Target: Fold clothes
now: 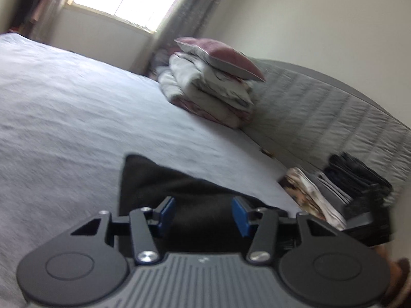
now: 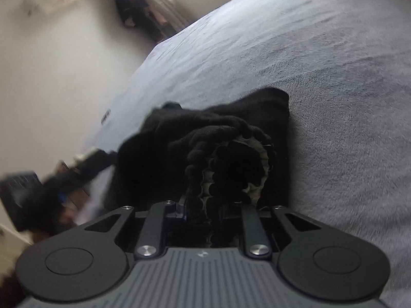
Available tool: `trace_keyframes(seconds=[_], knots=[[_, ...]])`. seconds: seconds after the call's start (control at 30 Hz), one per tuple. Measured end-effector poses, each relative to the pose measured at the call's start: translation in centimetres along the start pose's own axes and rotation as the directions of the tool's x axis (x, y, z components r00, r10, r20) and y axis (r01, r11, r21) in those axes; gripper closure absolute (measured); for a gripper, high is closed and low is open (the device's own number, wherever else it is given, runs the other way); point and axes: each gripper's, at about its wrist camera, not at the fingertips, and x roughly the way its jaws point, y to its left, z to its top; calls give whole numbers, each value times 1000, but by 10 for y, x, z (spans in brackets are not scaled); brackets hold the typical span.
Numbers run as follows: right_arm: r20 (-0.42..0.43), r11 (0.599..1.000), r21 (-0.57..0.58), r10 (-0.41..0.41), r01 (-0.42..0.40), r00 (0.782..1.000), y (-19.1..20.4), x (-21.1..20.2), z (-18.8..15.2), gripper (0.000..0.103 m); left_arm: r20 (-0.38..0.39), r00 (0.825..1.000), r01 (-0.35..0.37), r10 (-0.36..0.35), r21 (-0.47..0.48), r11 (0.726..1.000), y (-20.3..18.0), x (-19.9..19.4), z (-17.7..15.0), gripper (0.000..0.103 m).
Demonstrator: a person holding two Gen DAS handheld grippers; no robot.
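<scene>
Black garment (image 2: pixel 231 118) lay on the grey bed (image 2: pixel 334 77), its near end bunched and ruffled so we could not make out what kind of clothing it was. Both views were blurred. Our right gripper (image 2: pixel 210 210) pointed downward, and its fingertips were buried in the gathered cloth, nearly closed and pinching it. Our left gripper (image 1: pixel 203 211) sat low and rolled sideways, its blue pads (image 1: pixel 168 209) well apart over the dark fabric, gripping nothing. Folded piles (image 1: pixel 346 190) by the headboard (image 1: pixel 334 107) were partly cut off.
</scene>
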Motion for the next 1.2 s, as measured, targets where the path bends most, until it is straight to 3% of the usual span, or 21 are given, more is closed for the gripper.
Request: trace_keyframes(seconds=[0.17,0.37,0.47,0.57,0.67,0.83,0.97,1.07,1.2], knots=[[22,1000,-24,19,-18,1000,2,-8,-3,84,-4,1000,29,-29,90,995,-18,-7,-17,52],[44,999,12,47,-48,998,2,-32,11,69,-39,997,67,-60,203,977,-39,-24,-41,52],[105,1000,-5,-9,10,994,10,-47,20,64,-50,996,83,-73,227,970,-45,-31,-51,52],[211,990,-97,-84,106,974,29,-57,30,63,-58,996,77,-66,227,971,-47,-33,-60,53],[257,981,-165,-52,97,965,50,-51,40,63,-64,996,73,-61,214,974,-48,-32,-68,53],[206,960,-277,9,49,979,84,1,49,63,-50,998,56,-44,265,963,-54,-30,-78,53],[156,897,-435,-9,77,988,110,47,46,63,-44,998,55,-45,269,962,-54,-34,-83,53],[106,873,-479,-47,92,993,109,74,45,63,-39,998,59,-50,271,961,-53,-35,-85,53],[49,848,-501,-175,176,983,85,101,37,63,-36,997,69,-62,268,961,-51,-34,-86,53]])
